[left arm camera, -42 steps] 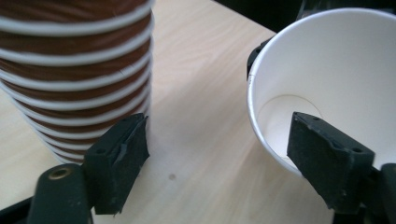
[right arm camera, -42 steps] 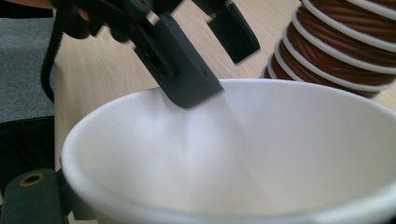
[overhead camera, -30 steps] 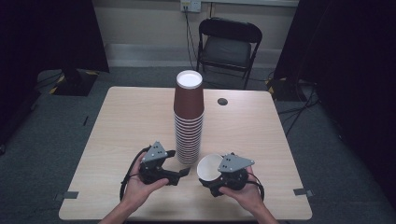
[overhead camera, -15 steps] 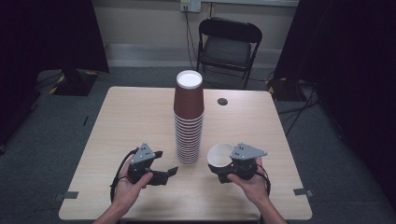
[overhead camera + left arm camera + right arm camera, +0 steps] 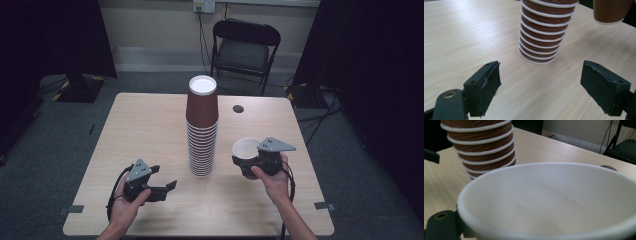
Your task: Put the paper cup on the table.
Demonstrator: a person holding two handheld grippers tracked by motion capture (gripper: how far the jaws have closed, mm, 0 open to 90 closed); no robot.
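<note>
Beside stack [image 5: 202, 131], right tongs [image 5: 248, 161] gripping cup [image 5: 245, 150]

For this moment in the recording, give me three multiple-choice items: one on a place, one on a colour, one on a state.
1. Where does the single cup sit relative to the stack of cups in the high view?
A. to its right, in the right gripper
B. on top of it
C. flat on the table's far edge

2. What colour is the outside of the cups?
A. blue
B. brown
C. green

3. How is the left gripper?
A. shut on a cup
B. shut on nothing
C. open, nothing between its fingers

Key: 1 A, the high view shows it held right of the stack. 2 B, brown ribbed walls with white rims. 3 C, the left gripper view shows its fingers wide apart over bare table.
</note>
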